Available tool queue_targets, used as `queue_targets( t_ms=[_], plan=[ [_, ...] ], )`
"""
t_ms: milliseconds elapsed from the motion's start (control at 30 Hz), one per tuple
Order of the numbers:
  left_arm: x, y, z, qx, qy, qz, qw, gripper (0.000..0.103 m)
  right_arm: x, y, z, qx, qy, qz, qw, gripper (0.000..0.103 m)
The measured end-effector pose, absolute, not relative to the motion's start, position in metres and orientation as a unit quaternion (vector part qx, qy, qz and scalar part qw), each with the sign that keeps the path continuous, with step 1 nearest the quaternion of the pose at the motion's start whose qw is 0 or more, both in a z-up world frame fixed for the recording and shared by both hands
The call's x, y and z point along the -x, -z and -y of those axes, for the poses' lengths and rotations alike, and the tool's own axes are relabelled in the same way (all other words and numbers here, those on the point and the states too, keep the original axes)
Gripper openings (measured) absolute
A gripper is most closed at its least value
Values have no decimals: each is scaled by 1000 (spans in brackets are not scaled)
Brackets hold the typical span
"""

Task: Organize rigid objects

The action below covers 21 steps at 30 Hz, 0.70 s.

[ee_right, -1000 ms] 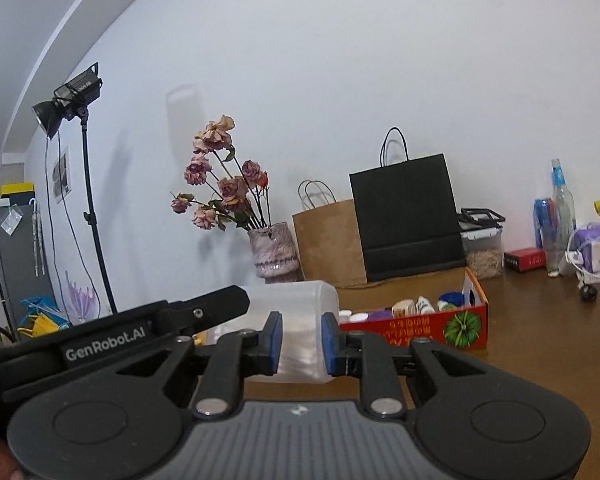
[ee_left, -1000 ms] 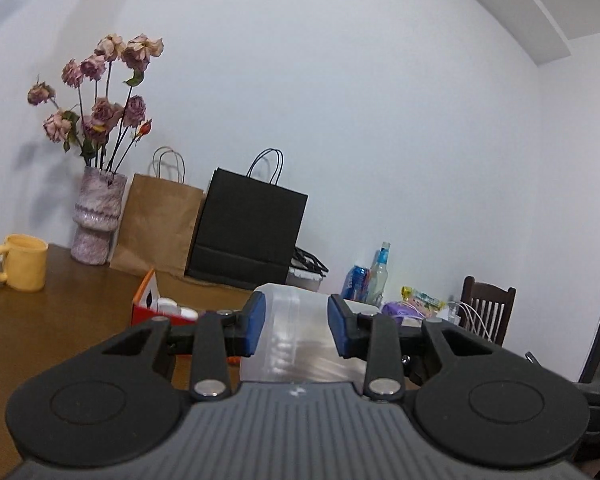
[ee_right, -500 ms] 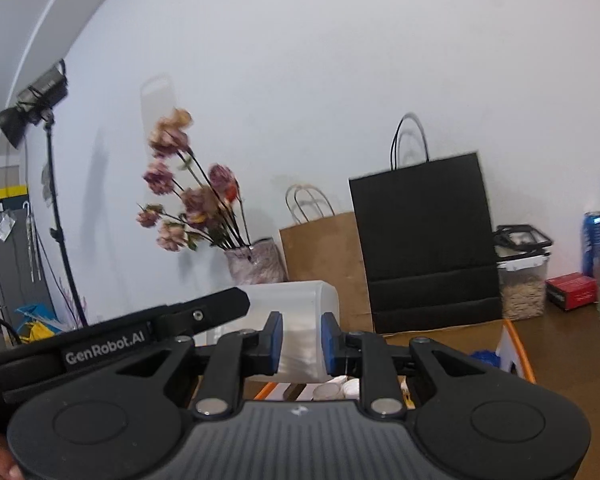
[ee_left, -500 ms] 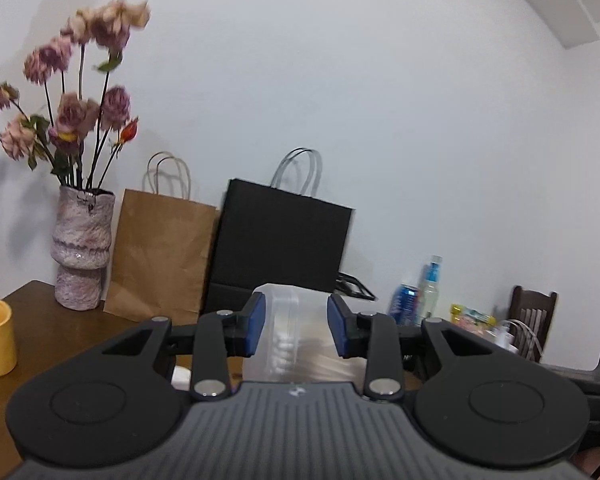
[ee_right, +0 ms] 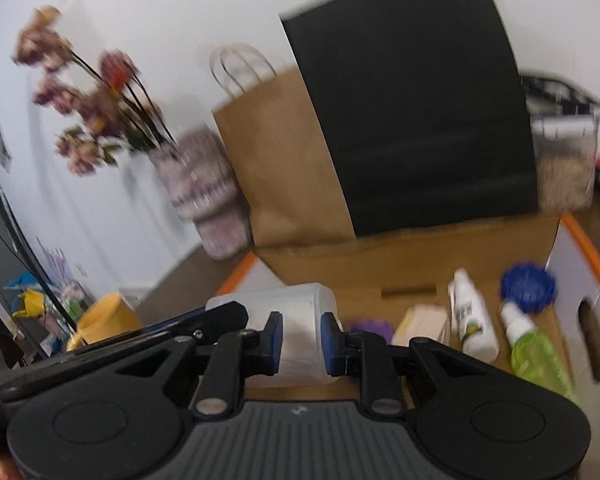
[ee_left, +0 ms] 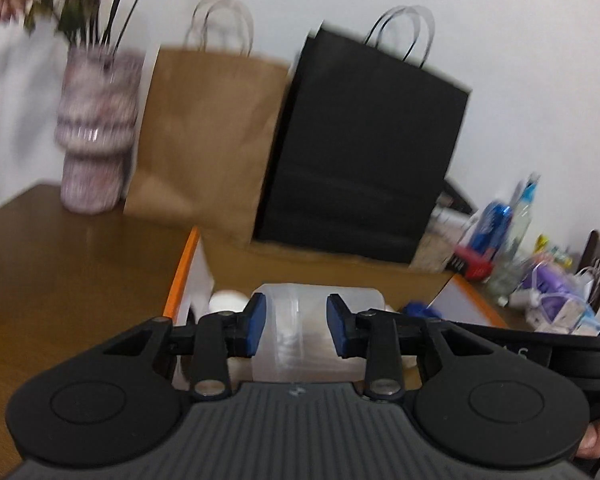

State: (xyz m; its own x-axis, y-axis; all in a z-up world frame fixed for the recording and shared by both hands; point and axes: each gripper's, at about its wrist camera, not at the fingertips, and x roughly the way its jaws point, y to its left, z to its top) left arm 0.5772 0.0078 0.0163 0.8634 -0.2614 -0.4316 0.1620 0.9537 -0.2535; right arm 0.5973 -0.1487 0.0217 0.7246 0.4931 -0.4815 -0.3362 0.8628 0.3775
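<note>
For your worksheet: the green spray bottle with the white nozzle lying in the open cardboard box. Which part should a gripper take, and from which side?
Take the green spray bottle across its wide body, coming from above, probably. It lies flat in the cardboard box with its nozzle toward the far wall, and a white bottle lies close alongside, so fingers have little room there.

Translucent white plastic container (ee_left: 315,332), on its side, held off the tabletop above the open orange-rimmed cardboard box (ee_right: 412,276); bottles (ee_right: 473,322) lie inside the box.
</note>
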Motion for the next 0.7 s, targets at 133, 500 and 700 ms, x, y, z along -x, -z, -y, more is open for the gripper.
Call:
queue_targets(
  t_ms=[133,500,700],
  plan=[
    [-589,-1,-9,102,109,-265,953,32,-605,-4,144,-124,-214,-320,915,20],
    [-573,-17,-2,76,106,-267,955,59,-589,-22,166,-114,-182,-323,922,27],
    [-536,-55,5,60,105,-226,967,67,-551,-68,187,-90,-158,-281,942,37]
  ],
)
